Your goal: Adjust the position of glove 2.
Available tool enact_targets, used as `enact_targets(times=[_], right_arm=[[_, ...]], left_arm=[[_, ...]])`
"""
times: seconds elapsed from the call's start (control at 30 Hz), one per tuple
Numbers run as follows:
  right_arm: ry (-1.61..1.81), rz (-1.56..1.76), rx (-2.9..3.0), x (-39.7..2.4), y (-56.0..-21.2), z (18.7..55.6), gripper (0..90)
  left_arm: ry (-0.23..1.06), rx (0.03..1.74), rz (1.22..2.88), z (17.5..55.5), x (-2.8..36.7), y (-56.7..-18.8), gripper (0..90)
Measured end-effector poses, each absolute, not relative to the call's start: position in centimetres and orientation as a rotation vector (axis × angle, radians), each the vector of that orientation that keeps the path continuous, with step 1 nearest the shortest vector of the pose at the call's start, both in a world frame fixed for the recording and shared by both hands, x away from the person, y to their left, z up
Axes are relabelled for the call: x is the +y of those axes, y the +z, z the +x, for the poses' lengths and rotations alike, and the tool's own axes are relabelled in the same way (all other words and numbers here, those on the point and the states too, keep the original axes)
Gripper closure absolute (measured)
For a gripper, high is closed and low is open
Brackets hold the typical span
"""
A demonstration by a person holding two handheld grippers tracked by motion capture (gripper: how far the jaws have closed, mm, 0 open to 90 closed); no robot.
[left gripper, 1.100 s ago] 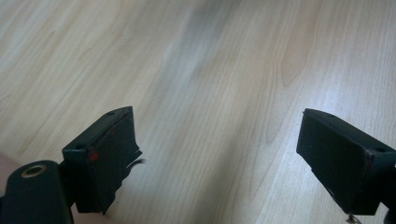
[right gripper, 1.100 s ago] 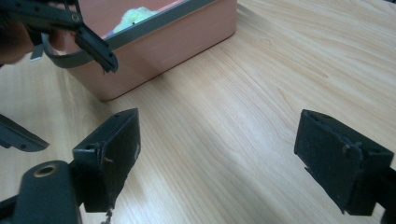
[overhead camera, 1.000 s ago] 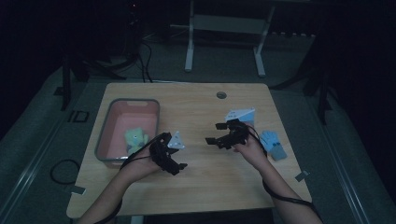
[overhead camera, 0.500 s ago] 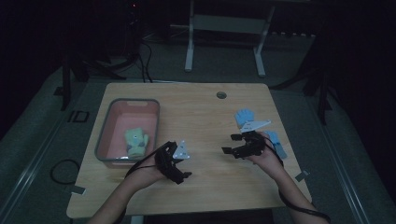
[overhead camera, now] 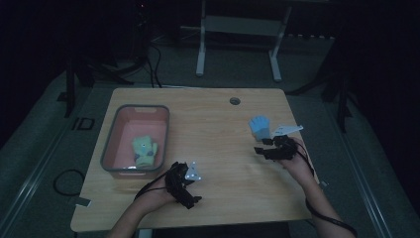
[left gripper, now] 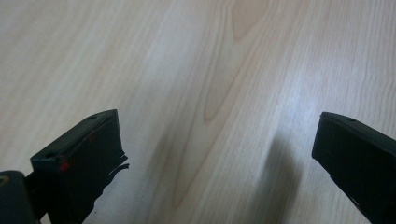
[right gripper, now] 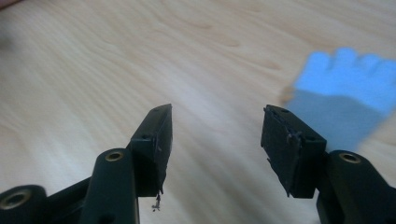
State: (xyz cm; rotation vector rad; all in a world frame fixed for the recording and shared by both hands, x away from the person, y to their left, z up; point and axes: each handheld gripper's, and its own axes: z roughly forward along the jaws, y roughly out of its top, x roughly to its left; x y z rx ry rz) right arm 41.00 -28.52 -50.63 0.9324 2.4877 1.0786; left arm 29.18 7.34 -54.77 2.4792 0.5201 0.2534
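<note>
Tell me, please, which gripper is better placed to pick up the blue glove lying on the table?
Probably the right. The right gripper sits just beside the blue glove, jaws apart with nothing between them. The left gripper, also open, is across the table near the pink bin.

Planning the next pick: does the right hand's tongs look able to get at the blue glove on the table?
Probably yes. The right tongs stand open and empty right beside the blue glove, which lies flat on bare table with nothing between.
</note>
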Motion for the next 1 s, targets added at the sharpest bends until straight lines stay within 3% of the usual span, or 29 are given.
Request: enact_targets(times=[0.23,0.53,1.0], right_arm=[[1.067,0.973,2.414,-30.5,-49.5,42.9,45.3],[1.069,1.057,2.39,-31.5,-49.6,45.8,48.5],[0.951,1.118,2.417,-29.6,-51.8,50.8,52.6]], left_arm=[[0.224,0.476,2.491,28.9,7.0,-56.0,2.2],[0.255,0.499,2.334,28.6,8.3,-55.8,2.2],[0.223,0.49,2.281,28.1,9.1,-56.2,2.4]])
